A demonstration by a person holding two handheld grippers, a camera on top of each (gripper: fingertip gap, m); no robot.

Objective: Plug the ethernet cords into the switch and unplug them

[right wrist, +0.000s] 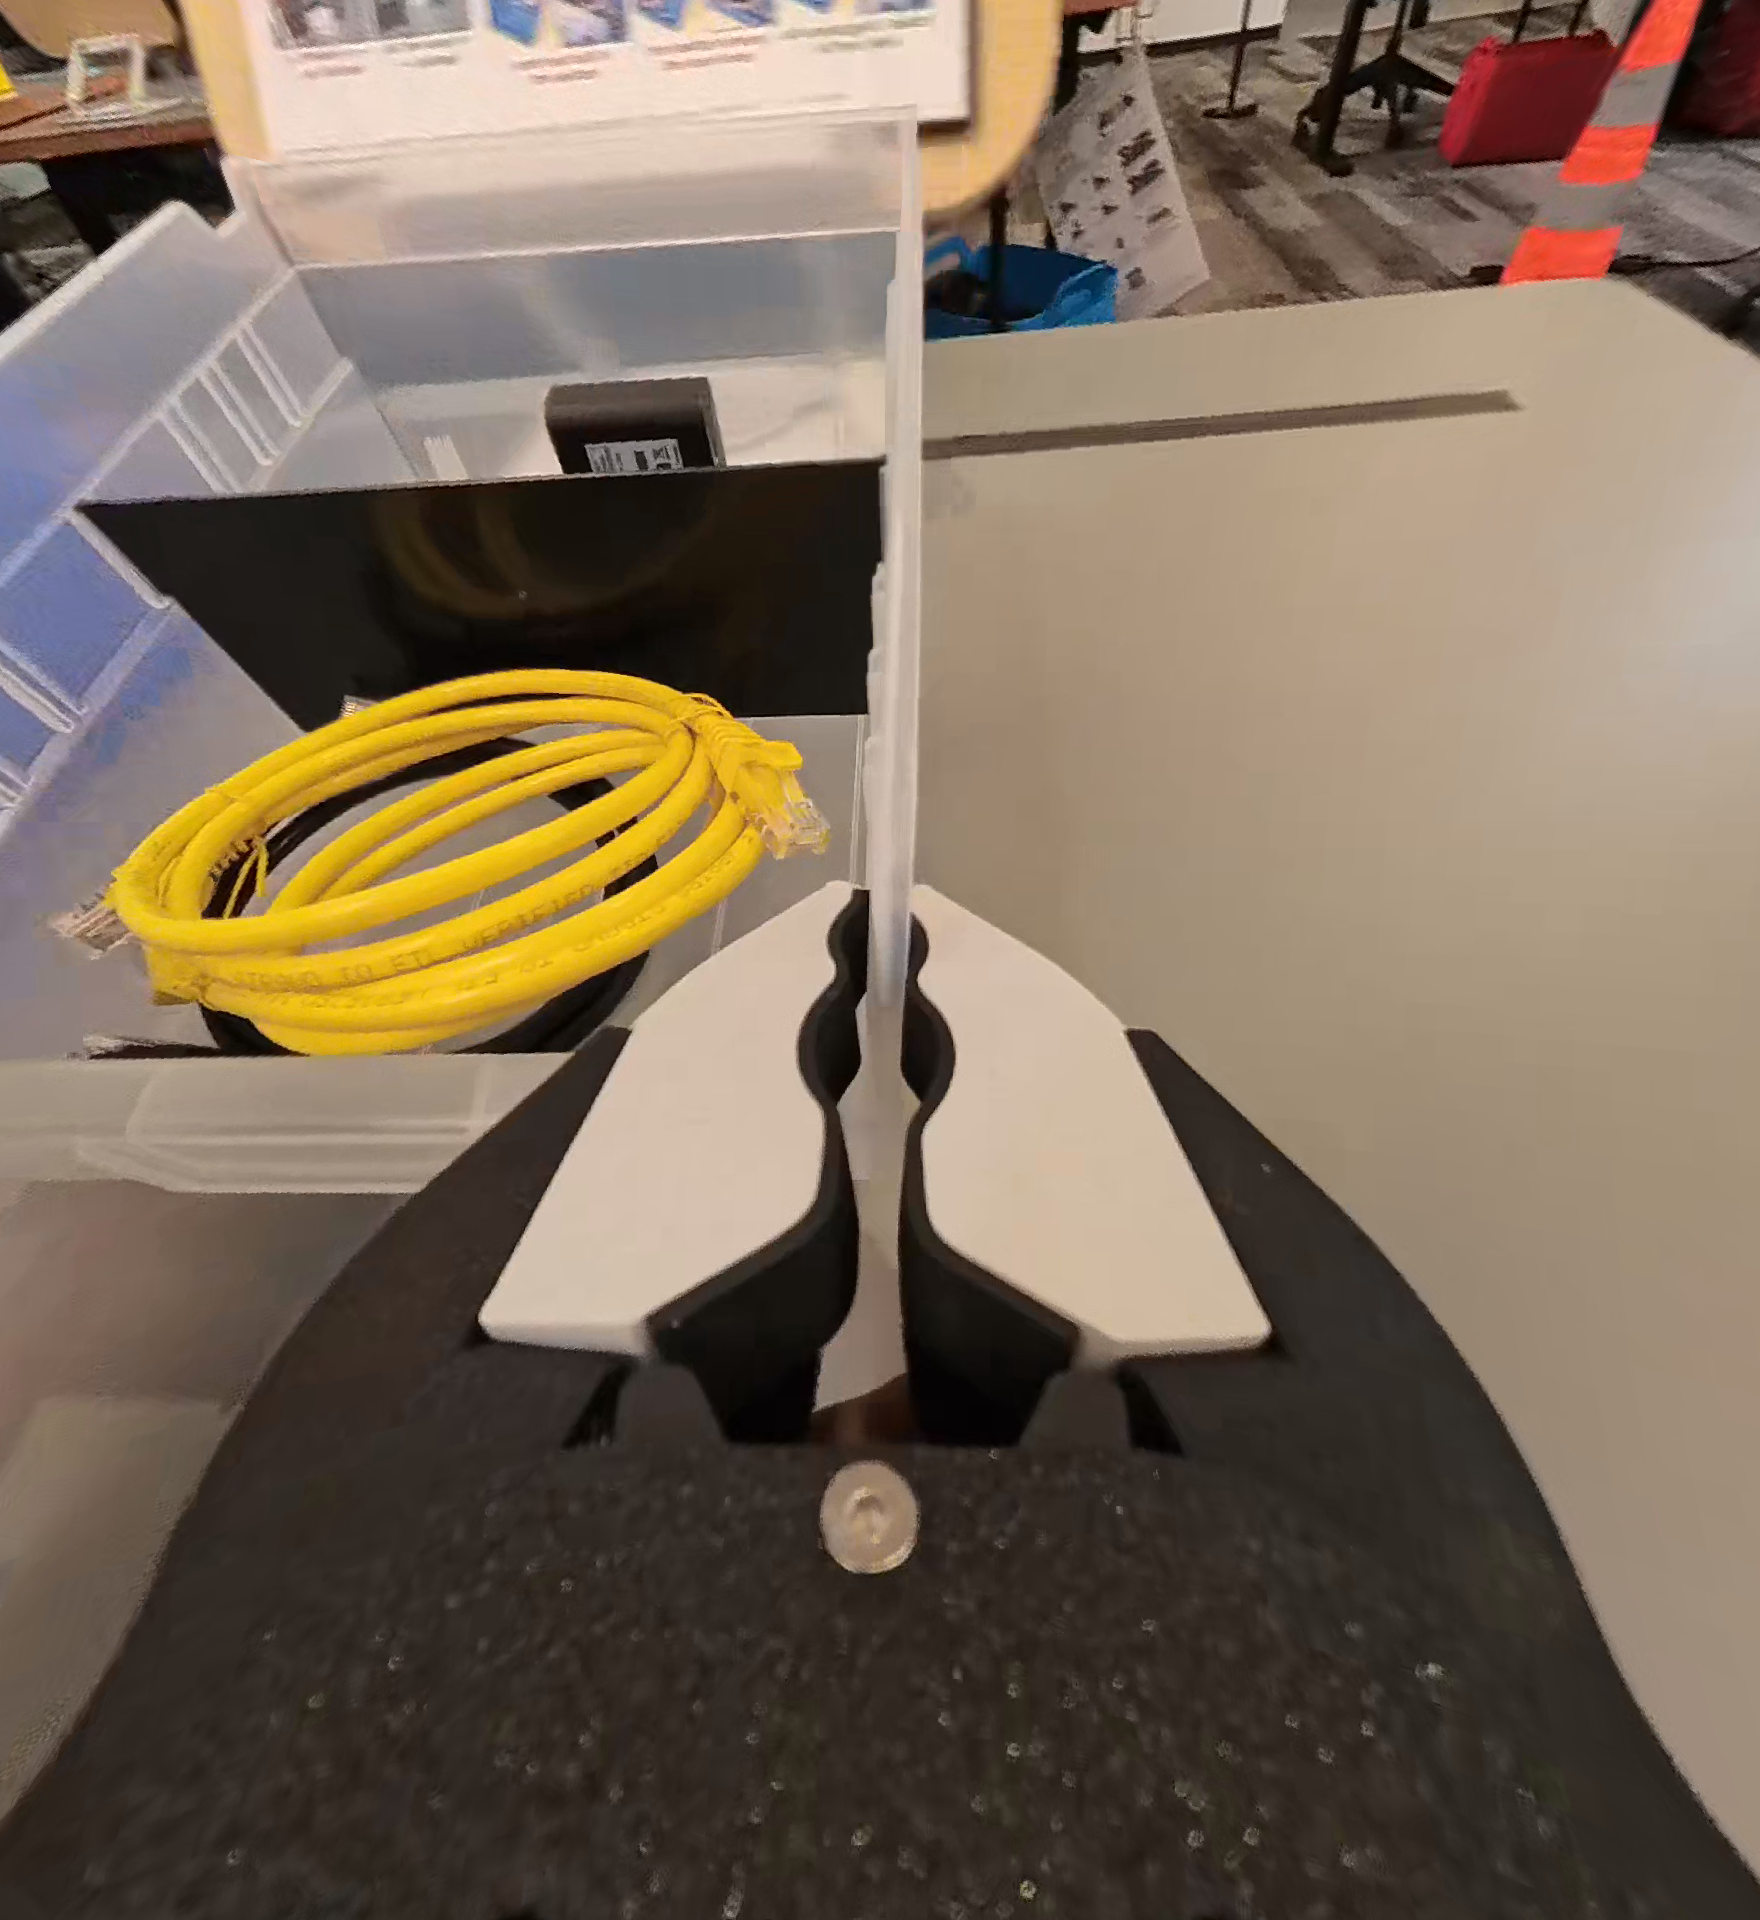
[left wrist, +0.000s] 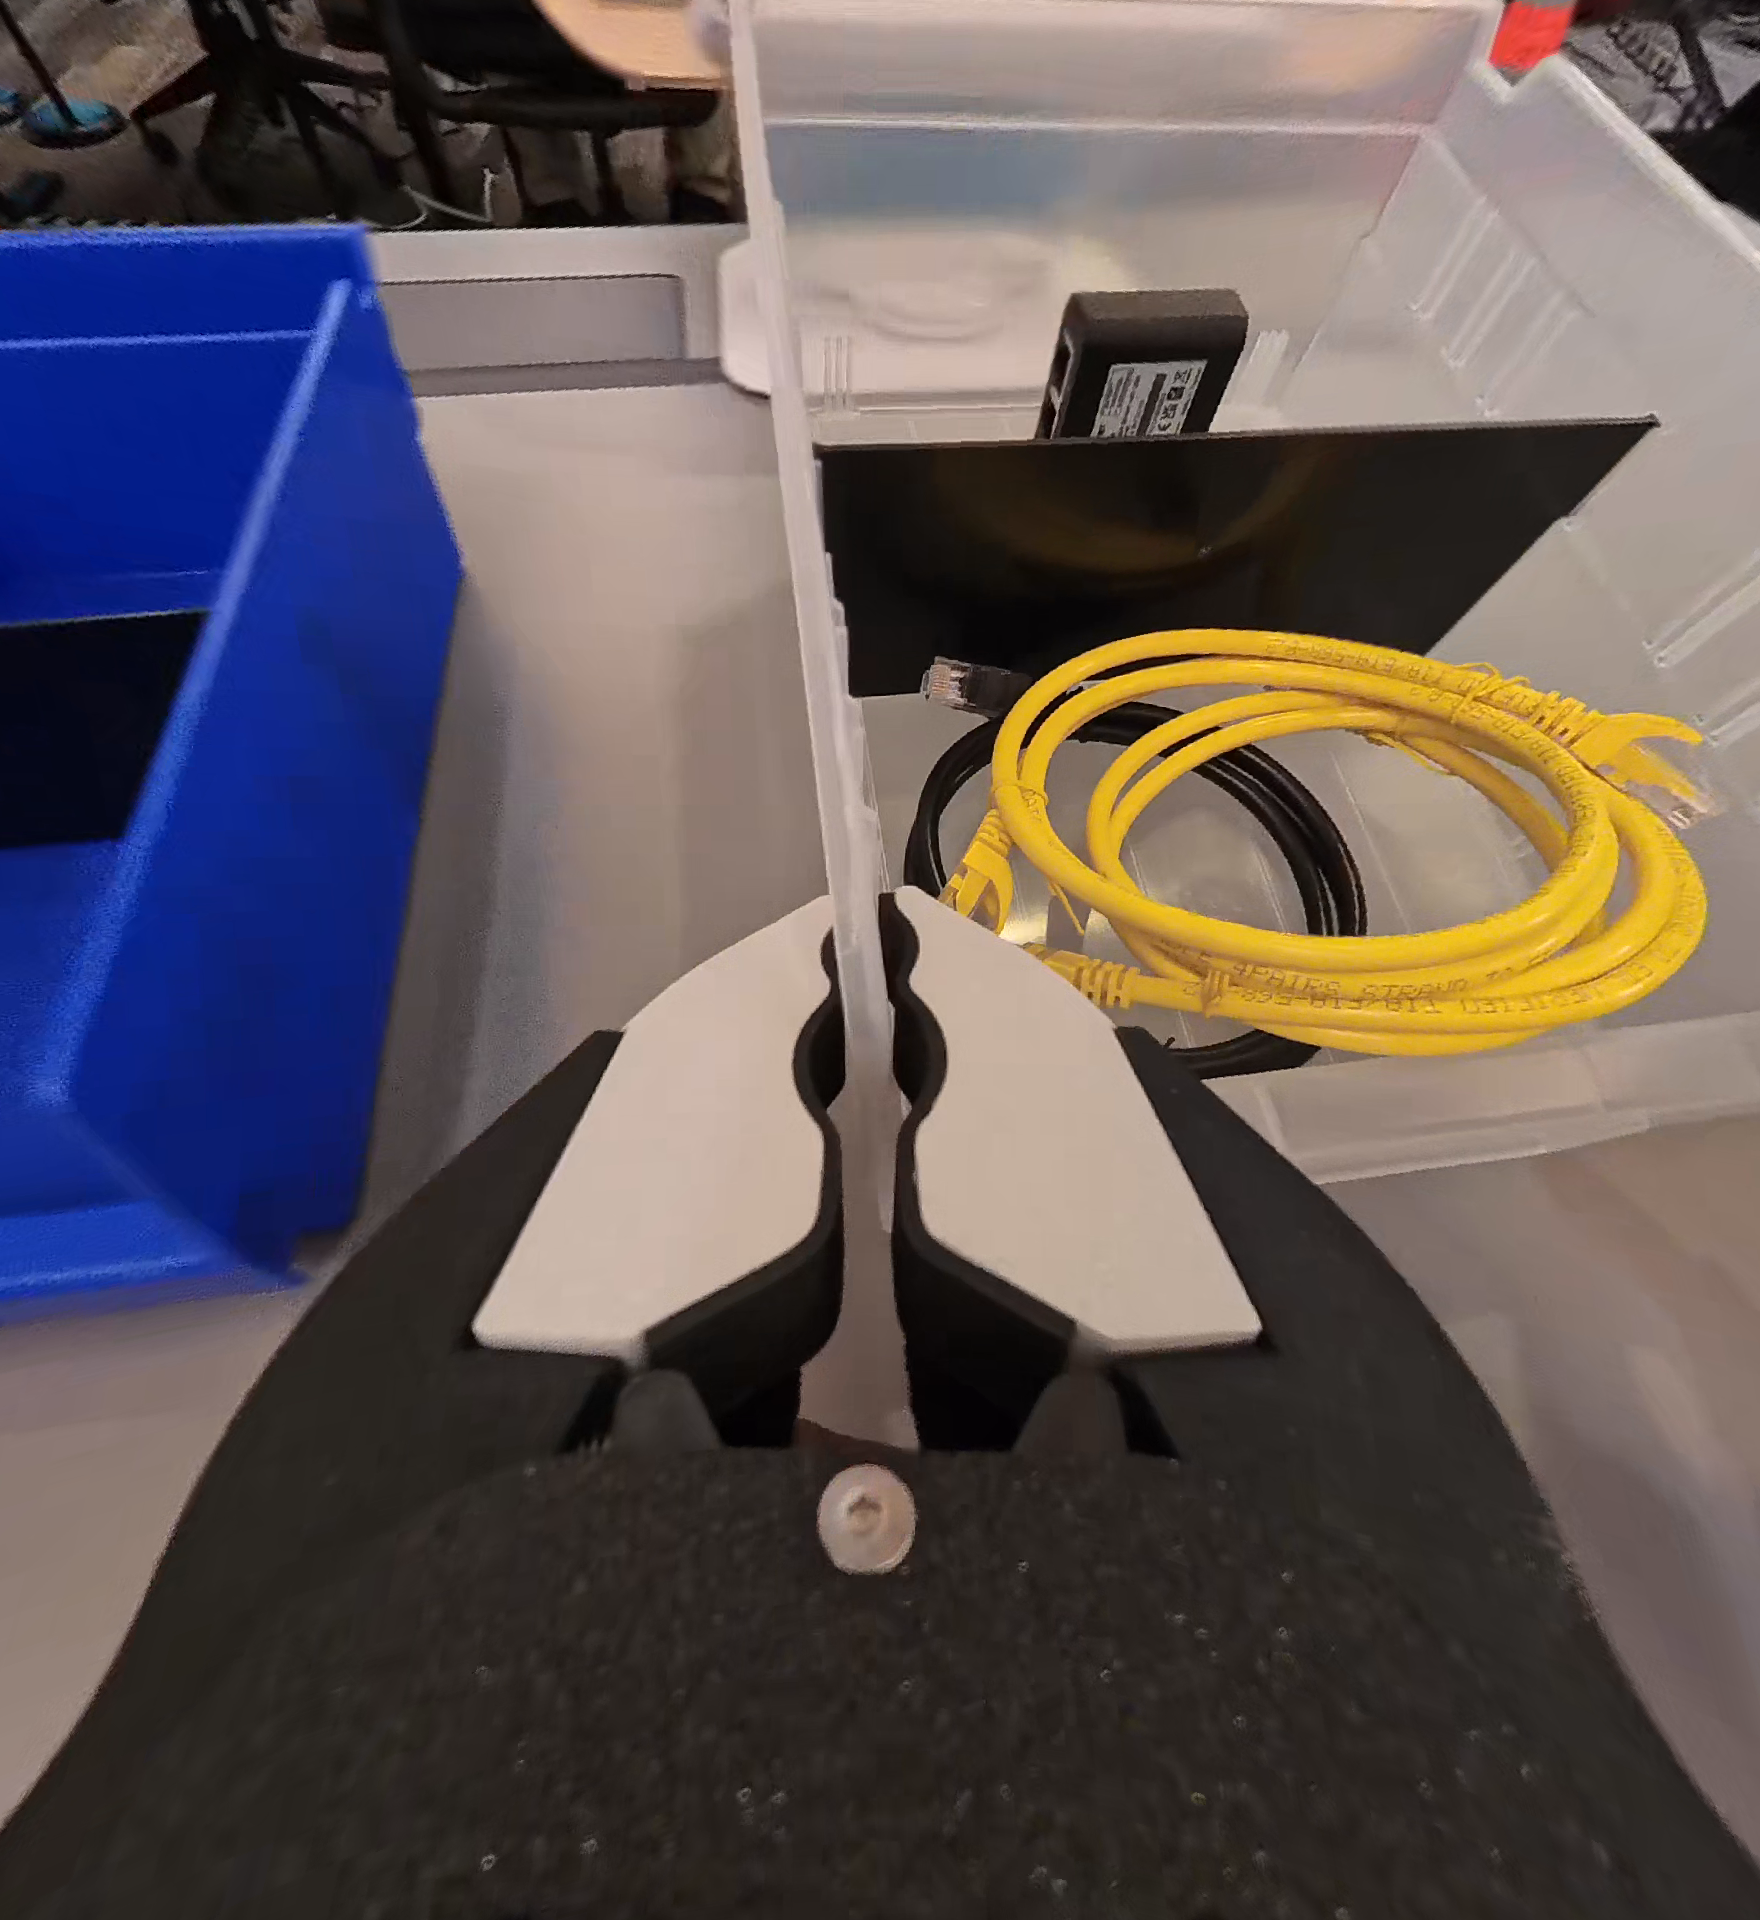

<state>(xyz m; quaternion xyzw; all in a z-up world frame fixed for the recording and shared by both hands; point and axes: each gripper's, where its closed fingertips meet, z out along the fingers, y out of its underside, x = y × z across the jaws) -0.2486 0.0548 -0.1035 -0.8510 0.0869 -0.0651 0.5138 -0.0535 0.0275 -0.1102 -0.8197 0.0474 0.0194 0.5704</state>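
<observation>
Cords for the task lie coiled on the floor of the clear bin point(left wrist: 1541, 343), in its near compartment: a yellow cord point(left wrist: 1375, 894) on top of a black cord point(left wrist: 1271, 800). Reading left to right in my left wrist view: a blue bin point(left wrist: 159, 727) stands on the table point(right wrist: 1375, 831) at far left, apart from the clear bin. My left gripper point(left wrist: 860, 914) comes next, clenched on the clear bin's left wall, which runs straight up between its fingers point(left wrist: 741, 1091). Right of that wall lie the coils, a clear plug on the black cord point(left wrist: 959, 686) pointing left and a yellow plug point(left wrist: 1665, 769) sticking out at the right. Beyond them a black divider point(left wrist: 1167, 540) crosses the bin, and the switch point(left wrist: 1136, 364) stands behind it in the far compartment. My right gripper point(right wrist: 881, 904) is likewise clamped on the bin's right wall, with bare table to its right.

I judge the cords light, springy and inclined to hold their loops, since thin ties bind the yellow one. The plugs are small, hard, and have fragile latch tabs. I would take hold just behind a plug, on the ribbed boot, so the tip stays steerable toward the ports.
</observation>
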